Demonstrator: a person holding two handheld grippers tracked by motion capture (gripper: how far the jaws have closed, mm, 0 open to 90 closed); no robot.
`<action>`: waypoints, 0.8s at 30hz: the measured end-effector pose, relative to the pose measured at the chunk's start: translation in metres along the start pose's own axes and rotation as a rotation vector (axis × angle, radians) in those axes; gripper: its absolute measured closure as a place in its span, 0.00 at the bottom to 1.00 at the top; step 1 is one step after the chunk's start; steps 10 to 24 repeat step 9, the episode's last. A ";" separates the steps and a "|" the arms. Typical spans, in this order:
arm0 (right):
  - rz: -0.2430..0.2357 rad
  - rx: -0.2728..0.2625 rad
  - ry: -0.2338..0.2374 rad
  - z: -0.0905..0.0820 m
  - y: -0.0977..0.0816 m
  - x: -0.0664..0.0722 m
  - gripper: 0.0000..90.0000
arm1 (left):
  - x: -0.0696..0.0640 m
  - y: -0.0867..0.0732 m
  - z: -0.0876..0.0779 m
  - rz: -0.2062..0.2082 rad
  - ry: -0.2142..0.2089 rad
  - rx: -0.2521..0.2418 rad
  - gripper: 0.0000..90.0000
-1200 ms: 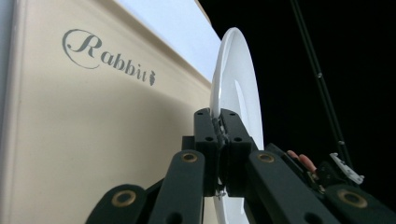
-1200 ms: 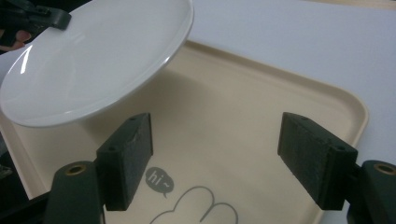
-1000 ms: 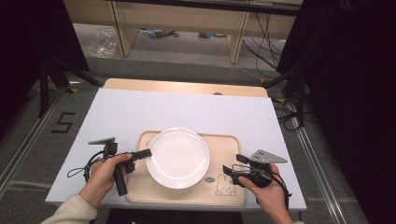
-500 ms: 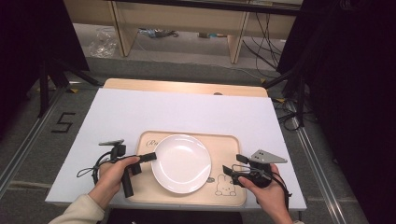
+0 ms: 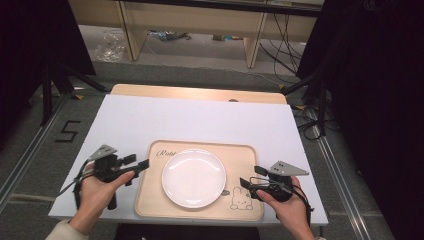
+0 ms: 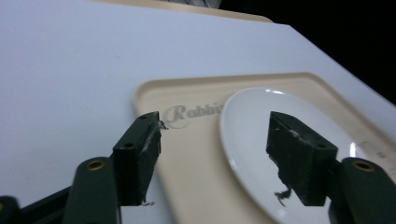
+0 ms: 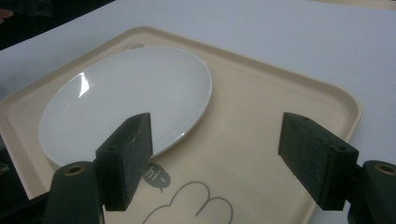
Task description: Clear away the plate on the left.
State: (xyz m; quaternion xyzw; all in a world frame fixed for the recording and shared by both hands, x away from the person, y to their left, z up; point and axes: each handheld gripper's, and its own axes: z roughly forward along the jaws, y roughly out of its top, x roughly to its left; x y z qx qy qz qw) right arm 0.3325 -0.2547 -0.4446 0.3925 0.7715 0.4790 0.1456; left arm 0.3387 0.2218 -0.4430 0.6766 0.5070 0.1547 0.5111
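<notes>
Left claw: the left gripper [image 5: 142, 163] is hovering at nine o'clock of the plate, just off the tray's left rim; its jaws have just been opening and are now standing spread with nothing between them, the plate's rim lying beyond and below the pads in the left gripper view [image 6: 212, 154].
Right claw: the right gripper [image 5: 246, 182] is waiting at four o'clock of the plate, over the tray's corner by the rabbit drawing [image 5: 241, 200]; its jaws are spread wide and pinching nothing [image 7: 224, 163].
Plate: the white plate [image 5: 193, 177] is lying flat and empty in the middle of the tray, sitting a little toward the six o'clock side, its rim touching neither claw.
Tray: the beige tray [image 5: 200, 147] is resting on the white table [image 5: 200, 117], its raised lip keeping the plate from sliding off; the printed word [image 6: 194, 112] is showing at eleven o'clock of the plate.
Why so placed: the plate appears to be set down for good, since the left jaws are standing clear of its edge with a gap on both sides.
Why so held: the right claw is probably idling open nearby, ready to steady the tray or take the far rim if needed.
Step in hand: by my judgement, the release of the plate is being finished.
</notes>
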 end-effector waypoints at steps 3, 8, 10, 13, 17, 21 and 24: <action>-0.014 -0.005 -0.018 0.000 -0.001 -0.002 0.30 | 0.017 -0.015 -0.031 -0.004 0.055 -0.047 0.33; -0.020 0.004 -0.017 0.000 0.000 -0.003 0.29 | 0.041 -0.034 -0.062 -0.085 0.102 -0.074 0.30; -0.031 -0.003 -0.036 0.000 0.000 -0.003 0.29 | 0.043 -0.035 -0.066 -0.098 0.111 -0.087 0.30; -0.031 -0.003 -0.036 0.000 0.000 -0.003 0.29 | 0.043 -0.035 -0.066 -0.098 0.111 -0.087 0.30; -0.031 -0.003 -0.036 0.000 0.000 -0.003 0.29 | 0.043 -0.035 -0.066 -0.098 0.111 -0.087 0.30; -0.031 -0.003 -0.036 0.000 0.000 -0.003 0.29 | 0.043 -0.035 -0.066 -0.098 0.111 -0.087 0.30; -0.031 -0.003 -0.036 0.000 0.000 -0.003 0.29 | 0.043 -0.035 -0.066 -0.098 0.111 -0.087 0.30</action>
